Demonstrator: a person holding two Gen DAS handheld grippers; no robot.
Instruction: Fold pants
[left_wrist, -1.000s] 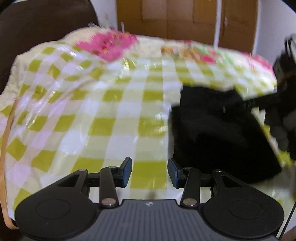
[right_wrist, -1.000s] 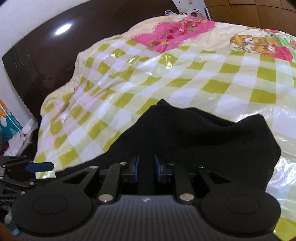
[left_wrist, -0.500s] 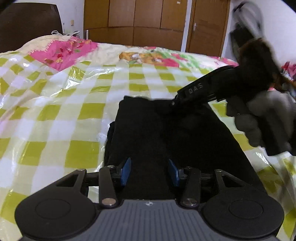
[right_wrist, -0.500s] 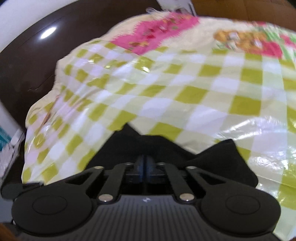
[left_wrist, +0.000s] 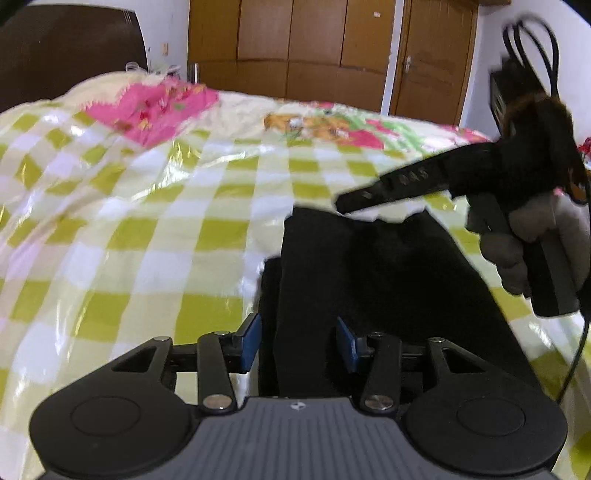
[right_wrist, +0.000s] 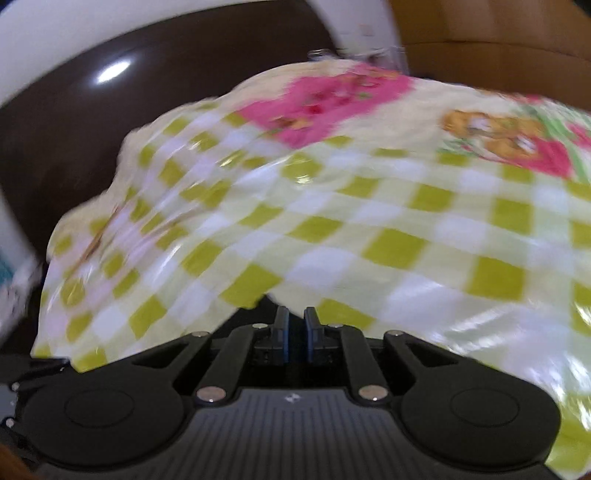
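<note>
Black pants (left_wrist: 373, 280): folded into a compact, roughly rectangular stack lying flat on the bed, directly ahead of the left tool (left_wrist: 298, 339). The long axis runs away from the left tool, from just between its fingers out toward the tip of the right tool (left_wrist: 345, 202). The near end passes between the left tool's blue pads (left_wrist: 253, 338); the far end shows an uneven edge with a raised corner on its left and a dip in the middle. A lower layer sticks out slightly along the left side of the stack. The fabric is plain matte black, with no visible seams or details.

Left tool: fingers spread apart, one on each side of the near end of the pants; whether the pads touch the cloth cannot be told.

Right tool, seen from the left wrist view: held in a grey-gloved hand (left_wrist: 517, 251), slightly blurred, its tip just above the far edge of the pants. In its own wrist view, the right tool (right_wrist: 296, 332) has its fingers nearly together with a narrow gap and nothing visible between them; a sliver of black cloth (right_wrist: 264, 306) shows just left of the fingertips.

Bed cover (left_wrist: 122, 229): glossy yellow-green and white check, with a pink floral patch (left_wrist: 155, 107) farther ahead on the left.
</note>
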